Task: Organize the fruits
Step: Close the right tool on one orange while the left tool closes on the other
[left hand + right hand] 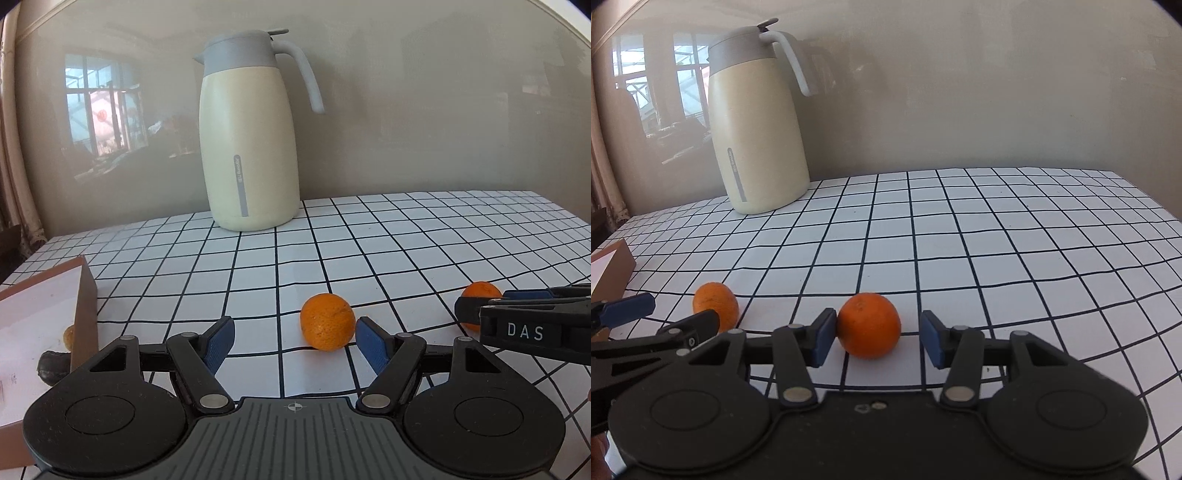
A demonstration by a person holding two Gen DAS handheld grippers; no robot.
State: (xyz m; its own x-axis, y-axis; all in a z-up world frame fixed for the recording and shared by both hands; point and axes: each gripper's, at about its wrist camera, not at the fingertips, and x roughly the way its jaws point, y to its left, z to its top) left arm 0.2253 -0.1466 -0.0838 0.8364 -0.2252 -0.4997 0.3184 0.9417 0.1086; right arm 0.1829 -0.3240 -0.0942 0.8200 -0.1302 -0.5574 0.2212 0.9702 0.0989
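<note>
Two oranges lie on the checked tablecloth. In the left wrist view my left gripper (pixel 293 341) is open, and one orange (pixel 327 321) lies just ahead between its blue pads, nearer the right pad. The second orange (pixel 480 295) is at the right, partly hidden by my right gripper (pixel 480 314). In the right wrist view my right gripper (pixel 877 338) is open around that second orange (pixel 870 325), whose left side touches the left pad. The first orange (pixel 714 304) shows at the left beside my left gripper (pixel 668 317).
A cream thermos jug (pixel 249 147) with a grey lid stands at the back of the table, also in the right wrist view (pixel 757 129). A brown cardboard box (pixel 44 321) sits at the left with a small fruit (pixel 69 336) and a dark object (pixel 53 367) inside.
</note>
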